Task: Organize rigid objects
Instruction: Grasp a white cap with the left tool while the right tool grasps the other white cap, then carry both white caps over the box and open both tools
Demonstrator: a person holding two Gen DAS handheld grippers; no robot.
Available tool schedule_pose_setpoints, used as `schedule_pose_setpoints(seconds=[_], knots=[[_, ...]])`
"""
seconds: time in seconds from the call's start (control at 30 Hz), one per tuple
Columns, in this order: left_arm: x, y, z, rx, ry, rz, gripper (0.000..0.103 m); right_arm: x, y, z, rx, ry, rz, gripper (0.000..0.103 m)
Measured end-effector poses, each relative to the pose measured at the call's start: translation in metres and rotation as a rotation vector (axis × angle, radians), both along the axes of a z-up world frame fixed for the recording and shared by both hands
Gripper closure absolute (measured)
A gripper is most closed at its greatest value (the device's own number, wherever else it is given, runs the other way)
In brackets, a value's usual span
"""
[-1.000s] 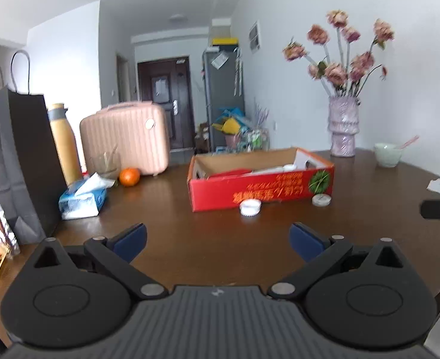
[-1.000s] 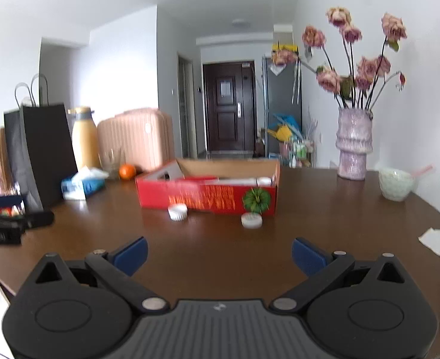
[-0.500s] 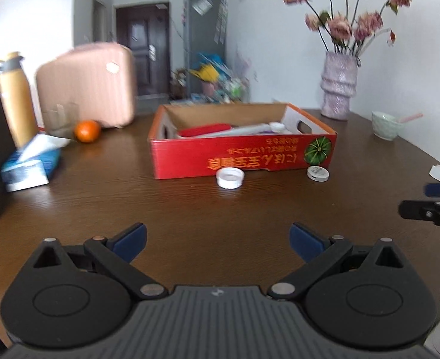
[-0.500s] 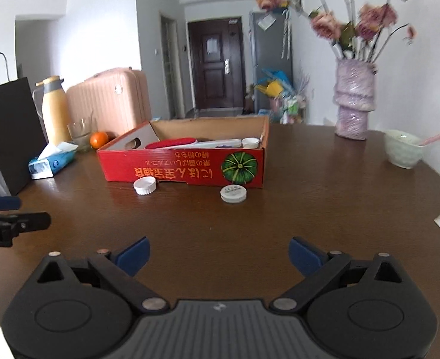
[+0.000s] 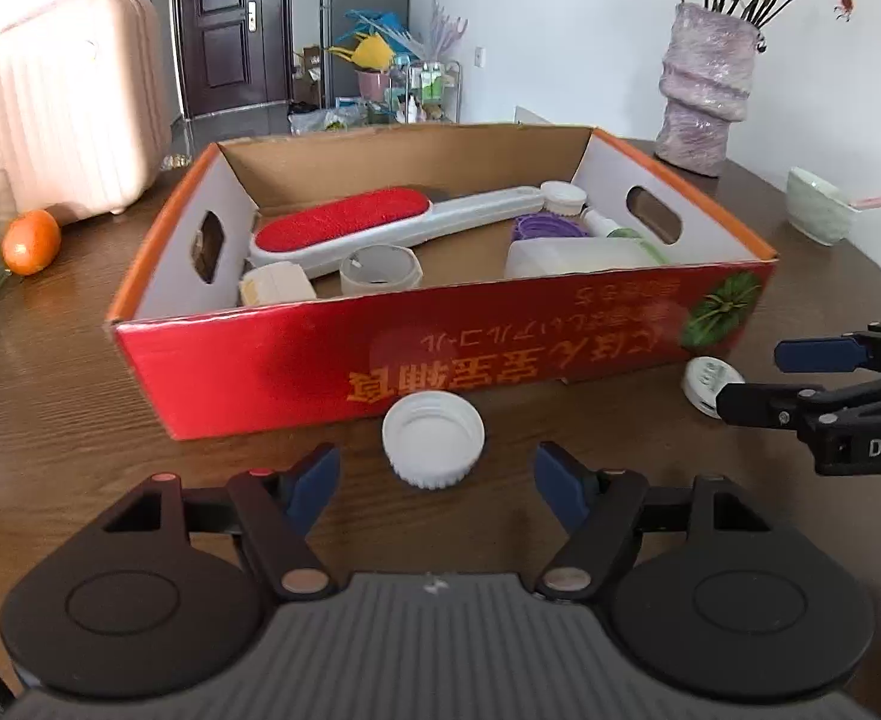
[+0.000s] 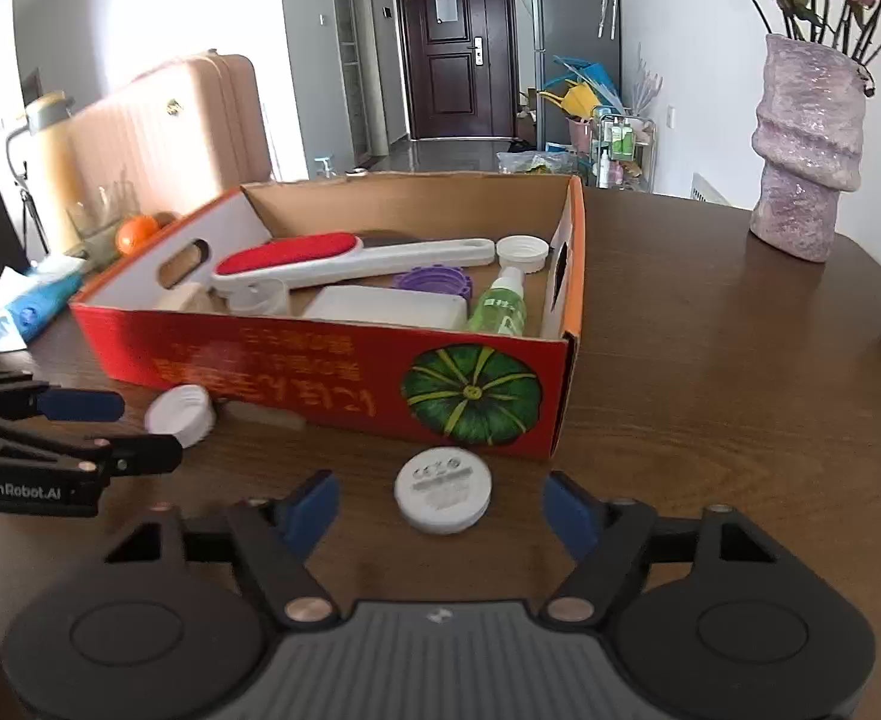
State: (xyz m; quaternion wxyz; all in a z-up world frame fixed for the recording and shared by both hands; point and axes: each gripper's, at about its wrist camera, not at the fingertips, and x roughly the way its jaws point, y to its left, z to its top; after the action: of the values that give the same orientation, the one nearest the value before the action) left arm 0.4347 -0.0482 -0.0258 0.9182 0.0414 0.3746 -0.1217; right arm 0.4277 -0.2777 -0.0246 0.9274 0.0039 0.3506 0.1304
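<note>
A red cardboard box on the brown table holds a red lint brush, a white bottle, a purple lid and other small items. In front of it lie two white lids. My left gripper straddles the ribbed open lid; its jaws are closing, pads clear of the lid. My right gripper straddles the flat printed lid; its jaws are closing too, with gaps on both sides. Each gripper shows at the edge of the other's view.
A purple vase with dried flowers and a pale bowl stand at the right. An orange, a pink suitcase, a tissue pack and a dark bag sit at the left.
Both grippers have moved forward and tilted down toward the box, each arriving around a white lid. Their jaws have narrowed from fully open.
</note>
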Motion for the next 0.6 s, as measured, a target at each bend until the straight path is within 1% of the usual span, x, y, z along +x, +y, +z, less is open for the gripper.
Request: schedule_pose_setpoints(seconds=[0.03, 0.1, 0.17, 0.23, 0.27, 0.33, 0.5, 0.6], knots=[[0.003, 0.000, -0.002, -0.003, 0.004, 0.003, 0.038, 0.003, 0.000, -0.004, -0.001, 0.008, 0.003, 0.041], [0.010, 0.000, -0.005, -0.005, 0.016, 0.006, 0.039, 0.008, 0.000, -0.009, -0.003, 0.024, 0.005, 0.042], [0.013, 0.002, -0.008, -0.012, 0.010, 0.020, 0.042, 0.010, -0.001, -0.012, -0.004, 0.011, 0.007, 0.047], [0.014, 0.002, -0.009, -0.008, -0.006, 0.022, 0.058, 0.011, -0.001, -0.013, -0.008, 0.003, 0.007, 0.054], [0.015, 0.002, -0.009, -0.002, -0.013, 0.026, 0.062, 0.011, 0.000, -0.013, -0.009, -0.002, 0.008, 0.058], [0.016, 0.002, -0.009, -0.006, -0.016, 0.026, 0.062, 0.011, 0.001, -0.013, -0.012, -0.009, 0.014, 0.064], [0.011, 0.003, -0.006, -0.017, -0.008, 0.020, 0.063, 0.007, 0.000, -0.010, 0.003, -0.012, 0.018, 0.064], [-0.004, 0.004, 0.004, -0.018, -0.032, 0.020, 0.063, -0.006, 0.002, 0.000, -0.004, -0.037, 0.024, 0.064]])
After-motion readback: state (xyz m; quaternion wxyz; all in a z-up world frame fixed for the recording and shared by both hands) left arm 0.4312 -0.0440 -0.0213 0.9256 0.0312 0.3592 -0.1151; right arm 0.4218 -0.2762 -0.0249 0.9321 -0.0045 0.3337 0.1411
